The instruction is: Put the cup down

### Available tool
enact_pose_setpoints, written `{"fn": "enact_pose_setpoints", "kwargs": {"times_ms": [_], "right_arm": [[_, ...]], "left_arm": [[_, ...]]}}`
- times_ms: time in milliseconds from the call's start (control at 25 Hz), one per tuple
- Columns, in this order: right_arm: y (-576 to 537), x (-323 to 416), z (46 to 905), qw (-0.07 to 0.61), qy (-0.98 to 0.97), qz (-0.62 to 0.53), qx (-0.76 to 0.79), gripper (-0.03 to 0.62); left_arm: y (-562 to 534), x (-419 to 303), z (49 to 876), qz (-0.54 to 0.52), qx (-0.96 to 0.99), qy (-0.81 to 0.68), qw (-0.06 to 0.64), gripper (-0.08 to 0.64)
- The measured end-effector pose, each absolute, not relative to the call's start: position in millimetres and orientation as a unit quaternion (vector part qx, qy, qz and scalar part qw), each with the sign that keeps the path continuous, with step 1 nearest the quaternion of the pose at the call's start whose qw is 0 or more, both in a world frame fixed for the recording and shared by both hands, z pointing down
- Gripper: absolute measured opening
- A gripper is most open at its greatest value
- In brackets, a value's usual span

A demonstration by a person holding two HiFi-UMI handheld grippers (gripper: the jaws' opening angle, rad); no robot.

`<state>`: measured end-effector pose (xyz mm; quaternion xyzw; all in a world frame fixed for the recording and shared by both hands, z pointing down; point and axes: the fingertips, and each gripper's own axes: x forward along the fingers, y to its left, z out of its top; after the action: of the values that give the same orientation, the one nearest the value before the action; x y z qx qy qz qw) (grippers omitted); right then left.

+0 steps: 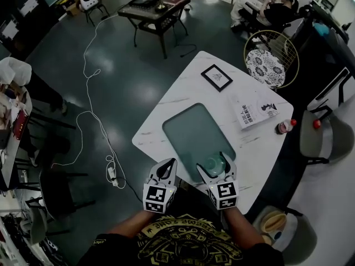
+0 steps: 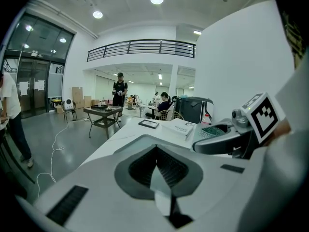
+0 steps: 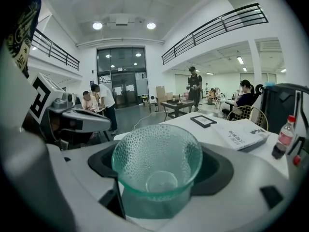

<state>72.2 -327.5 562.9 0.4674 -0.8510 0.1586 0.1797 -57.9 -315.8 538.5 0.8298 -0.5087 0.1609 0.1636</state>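
Cup (image 3: 157, 170) of dimpled green glass: sitting upright between the jaws of the right gripper (image 1: 212, 163), being clasped on both sides of its lower wall. Hanging over or resting on the near end of the green mat (image 1: 188, 129) on the white table (image 1: 183, 85), no view telling which. Left gripper (image 1: 163, 170): hovering just beside at the table's near edge, jaws pressing together on nothing. Lying farther along the table: a book (image 1: 256, 111), a framed picture (image 1: 217, 77), a bottle (image 1: 285, 127).
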Motion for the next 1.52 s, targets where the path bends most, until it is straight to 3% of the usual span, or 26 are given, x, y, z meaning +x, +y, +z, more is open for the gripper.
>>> {"fn": "enact_pose_setpoints", "kwargs": {"times_ms": [1520], "right_arm": [[-368,67,650,0.227,-0.845,0.131,0.466,0.407]], "left_arm": [[-356,-54,591,0.205,0.832,-0.478,0.192,0.011]]}}
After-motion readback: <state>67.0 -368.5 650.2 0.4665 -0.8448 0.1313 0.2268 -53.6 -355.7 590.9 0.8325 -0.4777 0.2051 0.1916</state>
